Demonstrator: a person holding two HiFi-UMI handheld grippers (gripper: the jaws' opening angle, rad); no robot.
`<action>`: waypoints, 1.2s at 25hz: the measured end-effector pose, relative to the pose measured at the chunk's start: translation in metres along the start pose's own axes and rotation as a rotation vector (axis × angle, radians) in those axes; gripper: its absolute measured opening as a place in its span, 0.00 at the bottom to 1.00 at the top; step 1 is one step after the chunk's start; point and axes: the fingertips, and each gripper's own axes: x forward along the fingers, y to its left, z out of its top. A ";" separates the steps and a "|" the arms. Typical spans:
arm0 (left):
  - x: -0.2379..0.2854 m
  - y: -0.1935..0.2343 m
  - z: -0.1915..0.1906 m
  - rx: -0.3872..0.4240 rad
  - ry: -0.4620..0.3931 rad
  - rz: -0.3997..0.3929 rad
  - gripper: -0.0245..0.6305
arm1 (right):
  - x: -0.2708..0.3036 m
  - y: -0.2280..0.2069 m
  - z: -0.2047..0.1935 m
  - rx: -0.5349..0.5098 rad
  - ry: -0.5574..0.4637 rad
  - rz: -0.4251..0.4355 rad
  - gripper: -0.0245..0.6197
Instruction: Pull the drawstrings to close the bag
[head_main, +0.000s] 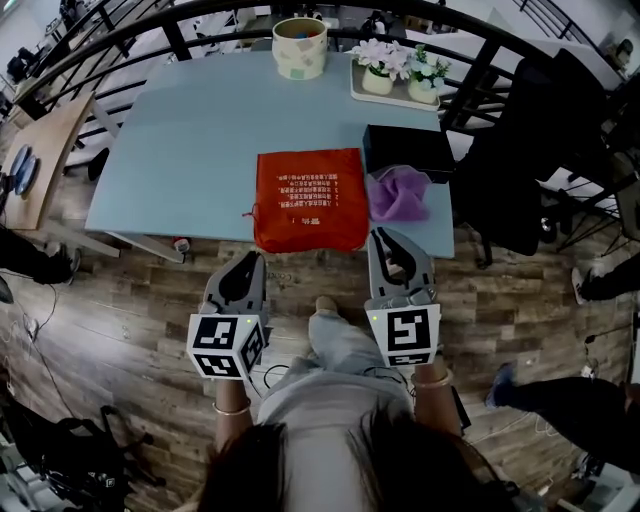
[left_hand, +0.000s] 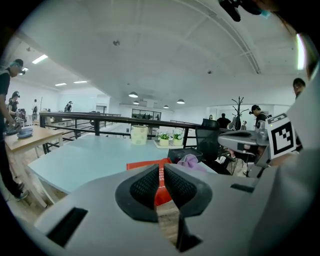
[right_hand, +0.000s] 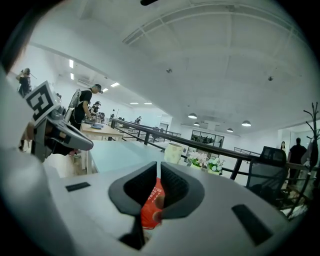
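Fingers (left_hand: 144, 189) of the left gripper (head_main: 252, 262): drawn together to a narrow slit, nothing between them, touching nothing. Fingers (right_hand: 174, 186) of the right gripper (head_main: 382, 238): likewise closed to a thin gap, and empty; the bag shows only beyond the gap.

Red drawstring bag (head_main: 310, 198): flat, nearly square, lightly creased, with lines of pale print on its upper face. It lies on the light blue table (head_main: 180, 150), at the middle of the near edge, and its near end sags over that edge. A short red cord end (head_main: 249, 213) sticks out at its left side, close to the near end. The long axis is hard to judge; the sides run square to the table edge. Which end is the mouth cannot be confirmed.

Both grippers are held off the table in front of the bag, the left below its near left corner, the right just beside its near right corner, close to a purple cloth (head_main: 398, 193)
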 end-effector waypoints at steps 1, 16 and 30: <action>0.005 0.002 -0.001 -0.006 0.009 -0.002 0.07 | 0.004 -0.003 -0.005 -0.002 0.011 0.000 0.08; 0.059 0.036 -0.045 -0.092 0.158 0.030 0.13 | 0.037 0.003 -0.093 -0.069 0.229 0.110 0.10; 0.098 0.061 -0.118 -0.217 0.302 0.059 0.17 | 0.056 0.037 -0.187 -0.219 0.416 0.254 0.21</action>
